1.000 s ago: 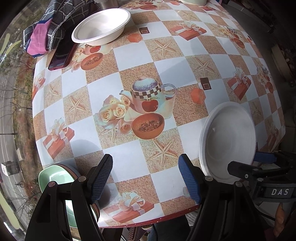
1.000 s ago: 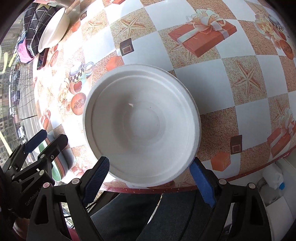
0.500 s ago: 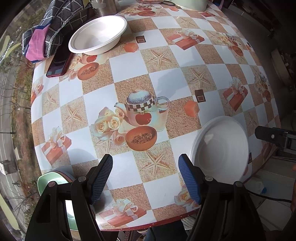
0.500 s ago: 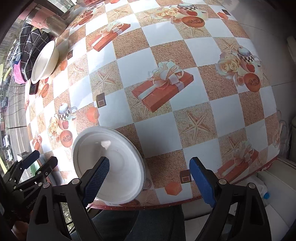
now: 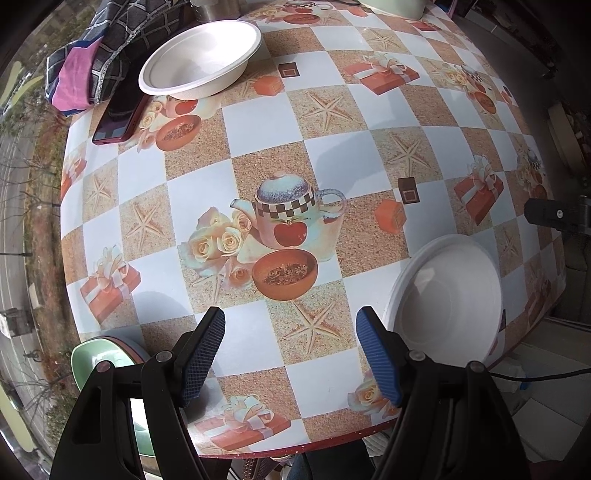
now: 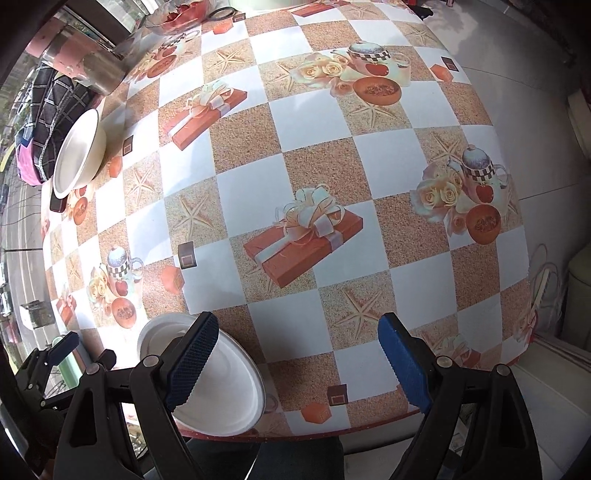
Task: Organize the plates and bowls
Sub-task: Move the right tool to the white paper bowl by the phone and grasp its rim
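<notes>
A white plate [image 5: 448, 299] lies near the table's front right edge; it also shows in the right wrist view [image 6: 225, 384], partly behind my right gripper's left finger. A white bowl [image 5: 201, 59] stands at the far left; it also shows in the right wrist view [image 6: 79, 153]. A stack of green and pink bowls [image 5: 107, 356] sits at the front left edge, partly hidden by my left gripper. My left gripper [image 5: 291, 354] is open and empty above the front edge. My right gripper [image 6: 299, 363] is open and empty, to the right of the plate.
A dark red phone [image 5: 118, 118] and a checked cloth [image 5: 99, 55] lie by the far bowl. A metal pot [image 6: 86, 62] and a glass bowl with red contents [image 6: 177, 14] stand at the back. The patterned tablecloth [image 6: 325, 155] covers the table.
My right gripper has pulled back and swung right, away from the plate. My left gripper has risen and drawn back a little. The plate and bowls have not moved.
</notes>
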Motion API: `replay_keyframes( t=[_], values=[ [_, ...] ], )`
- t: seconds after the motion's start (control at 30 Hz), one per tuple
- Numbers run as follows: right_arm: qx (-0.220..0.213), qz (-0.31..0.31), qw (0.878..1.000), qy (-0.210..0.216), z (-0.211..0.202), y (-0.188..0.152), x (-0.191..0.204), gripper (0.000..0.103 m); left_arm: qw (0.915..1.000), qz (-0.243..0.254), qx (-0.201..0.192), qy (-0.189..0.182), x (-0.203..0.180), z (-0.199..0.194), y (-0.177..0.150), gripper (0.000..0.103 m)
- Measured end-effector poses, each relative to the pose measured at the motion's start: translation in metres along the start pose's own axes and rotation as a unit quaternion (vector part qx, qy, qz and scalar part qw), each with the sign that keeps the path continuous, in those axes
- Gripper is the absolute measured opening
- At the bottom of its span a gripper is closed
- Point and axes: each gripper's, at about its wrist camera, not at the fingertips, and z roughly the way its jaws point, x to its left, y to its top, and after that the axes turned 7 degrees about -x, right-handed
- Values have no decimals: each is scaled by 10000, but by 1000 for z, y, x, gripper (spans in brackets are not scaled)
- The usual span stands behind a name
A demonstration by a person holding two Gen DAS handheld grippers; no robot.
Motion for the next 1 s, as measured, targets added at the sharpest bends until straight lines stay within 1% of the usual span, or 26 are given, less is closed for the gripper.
replay_keyframes(
  t=[0.07, 0.1, 0.17, 0.3, 0.43, 0.6, 0.77, 0.9, 1.0],
  values=[
    [-5, -76, 10000, -6, -2, 2, 3, 89, 10000, -29, 12, 2, 2, 1, 1, 77],
    [-14, -116, 9999, -10, -2, -7, 6, 89, 10000, -42, 16, 6, 3, 2, 1, 77],
    [-23, -201, 9998, -19, -1, -5, 10, 89, 10000, -68, 14, 26, 6, 3, 4, 77],
    [-72, -397, 9992, -19, -2, 5, 19, 89, 9998, -169, -82, 98, 17, -2, 14, 77],
    [-123, -671, 9977, -36, -1, 21, 37, 89, 9987, -399, -251, 189, 36, -8, 30, 77],
    [-166, -1048, 9943, 15, 1, 46, 66, 89, 9955, -723, -506, 356, 63, -16, 60, 77],
    [-233, -1361, 9903, 133, 3, 73, 102, 89, 9911, -861, -793, 632, 91, -21, 93, 77],
    [-262, -1546, 9874, 220, 9, 93, 133, 89, 9876, -957, -923, 836, 112, -14, 121, 77],
    [-263, -1609, 9862, 290, 18, 108, 157, 89, 9862, -1087, -901, 869, 125, -3, 141, 77]
  ],
)
